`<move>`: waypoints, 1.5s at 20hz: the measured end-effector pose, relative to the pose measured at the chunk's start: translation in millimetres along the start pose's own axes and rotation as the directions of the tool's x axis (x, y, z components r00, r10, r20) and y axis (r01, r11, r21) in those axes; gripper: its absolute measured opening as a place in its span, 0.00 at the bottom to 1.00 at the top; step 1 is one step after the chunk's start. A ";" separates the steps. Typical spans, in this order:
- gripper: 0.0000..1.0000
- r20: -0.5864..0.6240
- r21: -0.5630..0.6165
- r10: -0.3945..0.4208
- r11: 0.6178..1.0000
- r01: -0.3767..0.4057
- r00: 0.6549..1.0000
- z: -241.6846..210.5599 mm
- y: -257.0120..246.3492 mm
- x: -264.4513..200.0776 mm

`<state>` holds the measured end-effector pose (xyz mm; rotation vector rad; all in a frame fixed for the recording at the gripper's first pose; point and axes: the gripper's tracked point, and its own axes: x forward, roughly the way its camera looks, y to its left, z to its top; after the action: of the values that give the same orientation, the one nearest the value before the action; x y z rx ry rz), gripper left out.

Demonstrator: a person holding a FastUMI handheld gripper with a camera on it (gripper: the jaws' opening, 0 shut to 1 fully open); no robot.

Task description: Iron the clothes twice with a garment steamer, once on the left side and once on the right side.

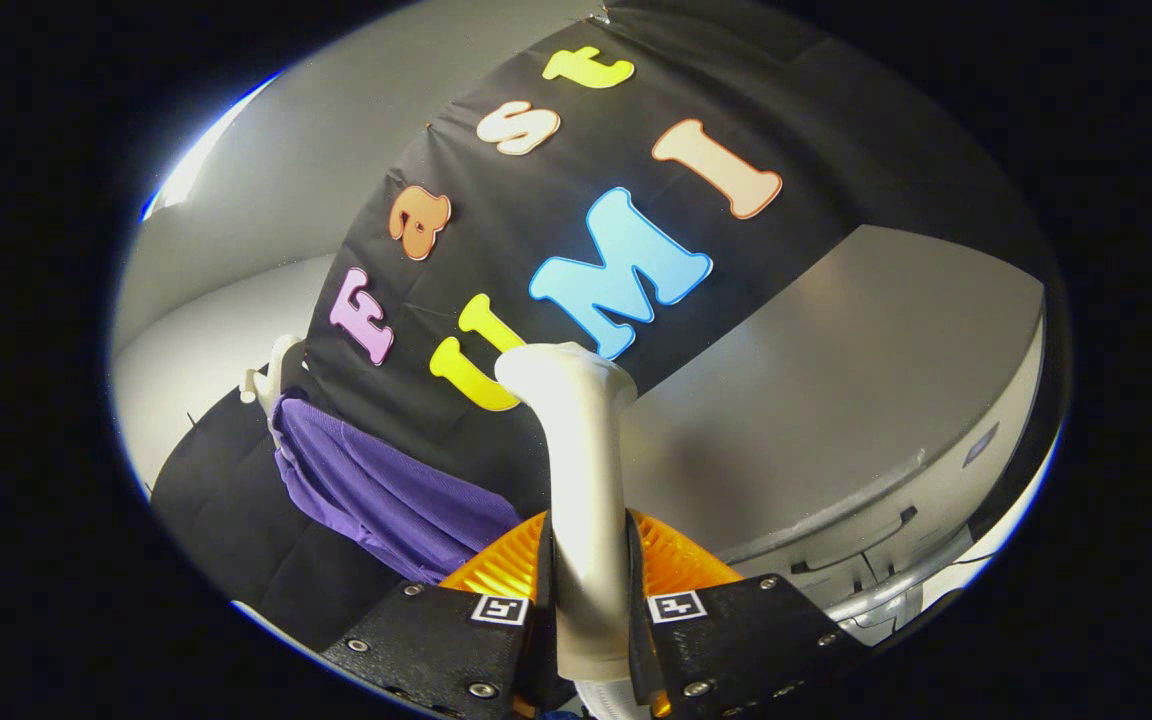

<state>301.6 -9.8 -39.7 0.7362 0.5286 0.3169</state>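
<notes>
Holding the garment steamer [581,480] by its pale handle, the gripper [588,615] was closed on it, a finger pressing each side. Gripper view: purple clothes [376,490] hung on a white hanger [271,375], beyond the fingers, well apart from the steamer. Step judged: carrying; neither pass begun. Next: bring the head to the fabric's left side. Steamer base cut off; grey tabletop [836,400] opposite the clothes.

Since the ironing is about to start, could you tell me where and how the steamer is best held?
Grip the steamer by its straight white handle, below the bent head, closing from both sides. The handle is slim and even, so it seats well; the head curves away towards the purple garment. The claw already holds it this way, one finger on each side of the handle.
</notes>
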 end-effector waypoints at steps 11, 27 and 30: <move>0.29 0.139 -0.182 0.017 0.983 0.009 0.990 -59.5 71.0 -76.1; 0.30 0.279 -0.518 0.116 0.854 0.048 0.953 -81.9 210.0 -40.3; 0.30 0.278 -0.572 0.157 0.819 0.032 0.948 -82.5 241.9 -20.1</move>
<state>217.0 196.5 86.8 0.2032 0.0842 0.3887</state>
